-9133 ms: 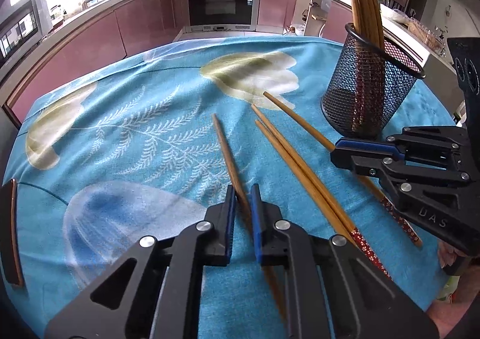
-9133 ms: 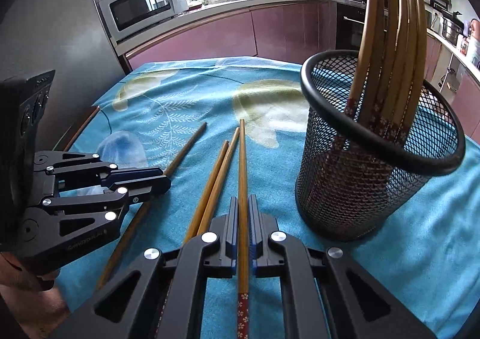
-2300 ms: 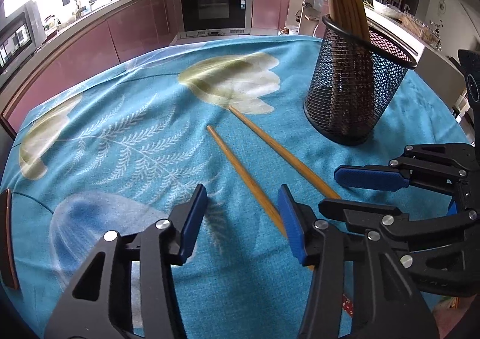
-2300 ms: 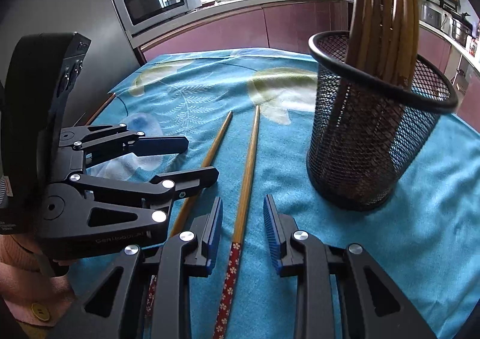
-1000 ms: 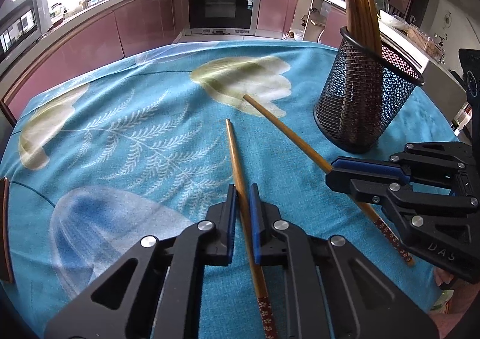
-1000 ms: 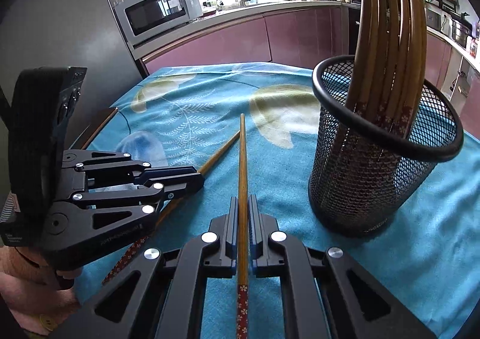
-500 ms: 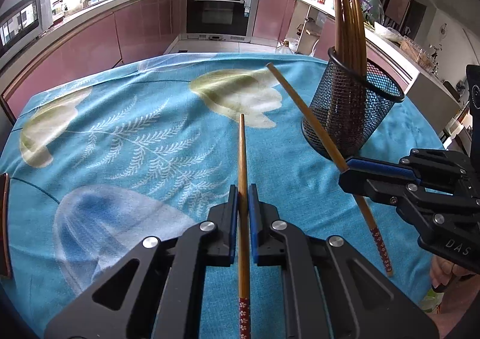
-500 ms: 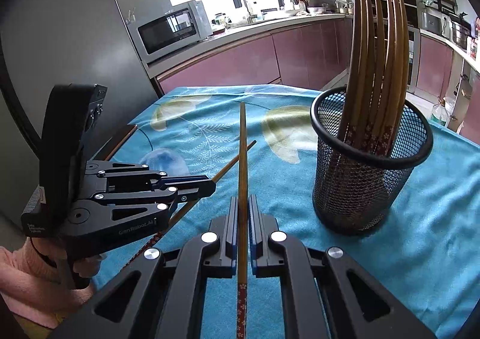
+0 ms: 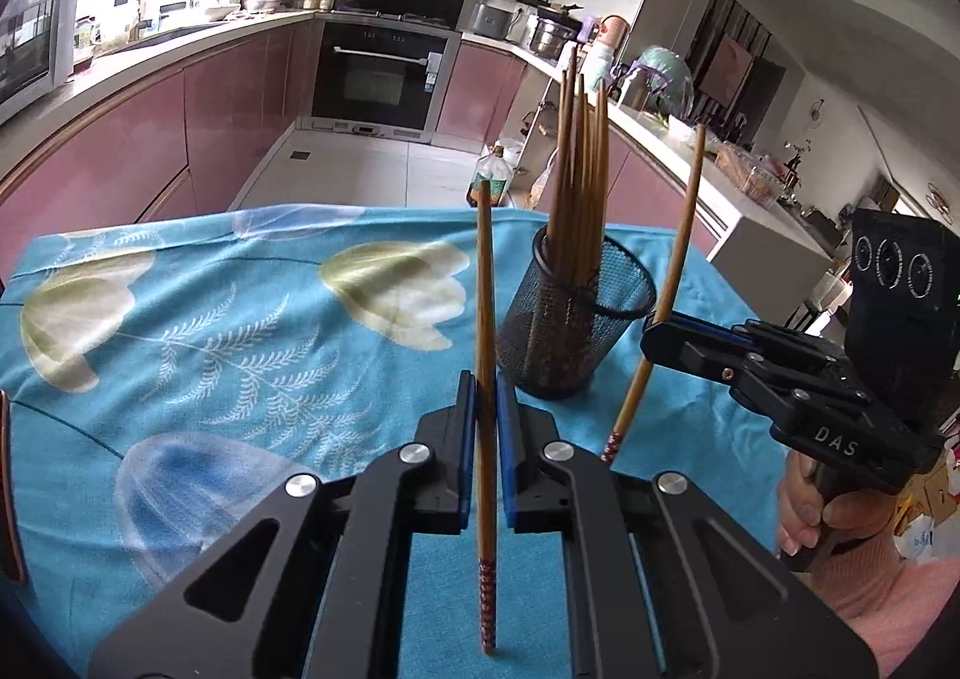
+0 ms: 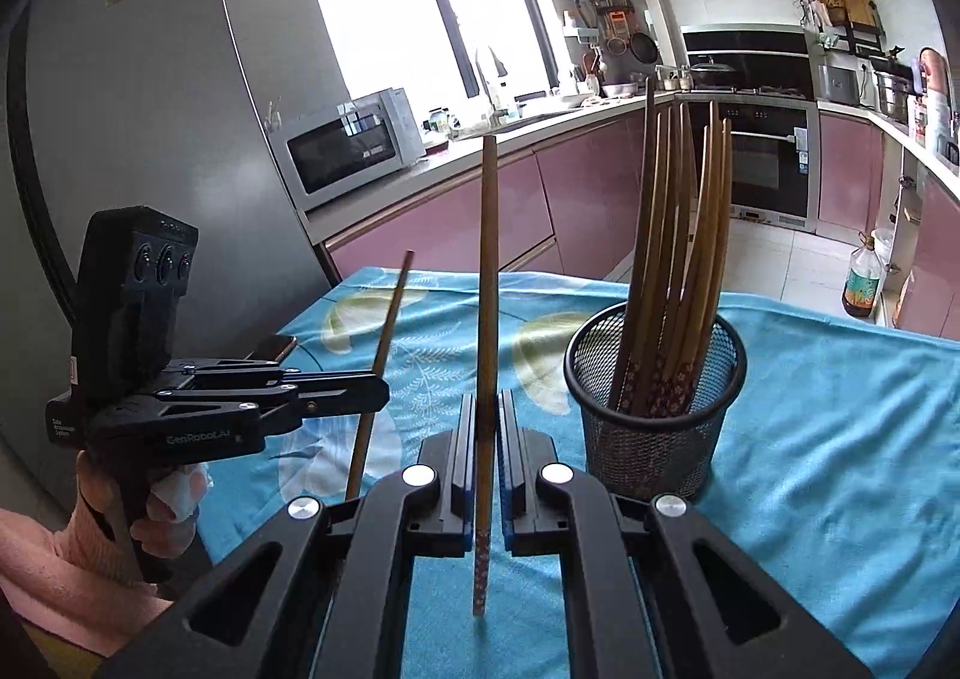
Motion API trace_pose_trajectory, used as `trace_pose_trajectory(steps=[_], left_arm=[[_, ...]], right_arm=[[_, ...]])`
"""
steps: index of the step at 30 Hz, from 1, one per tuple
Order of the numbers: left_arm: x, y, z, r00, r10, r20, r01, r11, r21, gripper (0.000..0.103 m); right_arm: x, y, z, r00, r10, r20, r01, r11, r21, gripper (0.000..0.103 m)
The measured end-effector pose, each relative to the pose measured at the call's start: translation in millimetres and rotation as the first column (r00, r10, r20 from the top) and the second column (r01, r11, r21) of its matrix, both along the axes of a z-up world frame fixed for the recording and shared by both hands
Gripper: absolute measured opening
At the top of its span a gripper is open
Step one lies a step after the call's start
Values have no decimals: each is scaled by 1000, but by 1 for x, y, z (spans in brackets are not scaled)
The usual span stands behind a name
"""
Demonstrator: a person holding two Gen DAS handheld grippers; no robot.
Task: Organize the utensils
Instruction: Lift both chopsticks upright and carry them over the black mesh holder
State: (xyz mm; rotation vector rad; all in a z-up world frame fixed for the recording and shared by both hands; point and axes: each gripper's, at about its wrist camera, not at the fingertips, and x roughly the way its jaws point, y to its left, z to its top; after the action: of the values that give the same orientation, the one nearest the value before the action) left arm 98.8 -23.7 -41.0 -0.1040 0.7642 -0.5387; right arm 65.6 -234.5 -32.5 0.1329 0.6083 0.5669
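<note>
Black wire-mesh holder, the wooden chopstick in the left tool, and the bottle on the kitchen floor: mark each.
Black wire-mesh holder [image 9: 570, 355]: left wrist view, on its mesh wall.
Wooden chopstick in the left tool [image 9: 485, 283]: left wrist view, on its bare shaft above the pads.
Bottle on the kitchen floor [image 10: 861, 286]: right wrist view, on its label.

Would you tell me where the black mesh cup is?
The black mesh cup stands on the blue tablecloth, right of the right gripper.

A table under a blue floral tablecloth [image 9: 240, 331] carries a black mesh cup [image 9: 576, 331] of chopsticks
</note>
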Motion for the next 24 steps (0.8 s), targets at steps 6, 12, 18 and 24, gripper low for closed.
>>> trace_pose_trajectory(steps=[6,12,18,24], left_arm=[[-4,2,32,998,-31,60,36,996,-85,7],[0,-2,48,996,-41,81,52,990,-134,7],[6,-5,64,994,-46,99,61,986,-157,7],[10,-12,76,990,-64,125,82,985,-150,7]], right_arm=[[-1,-12,20,998,-28,56,27,1000,14,6],[-1,-23,36,993,-55,102,54,998,11,6],[-1,-29,48,987,-78,137,78,997,6,6],[2,-37,56,983,-94,160,95,995,4,6]])
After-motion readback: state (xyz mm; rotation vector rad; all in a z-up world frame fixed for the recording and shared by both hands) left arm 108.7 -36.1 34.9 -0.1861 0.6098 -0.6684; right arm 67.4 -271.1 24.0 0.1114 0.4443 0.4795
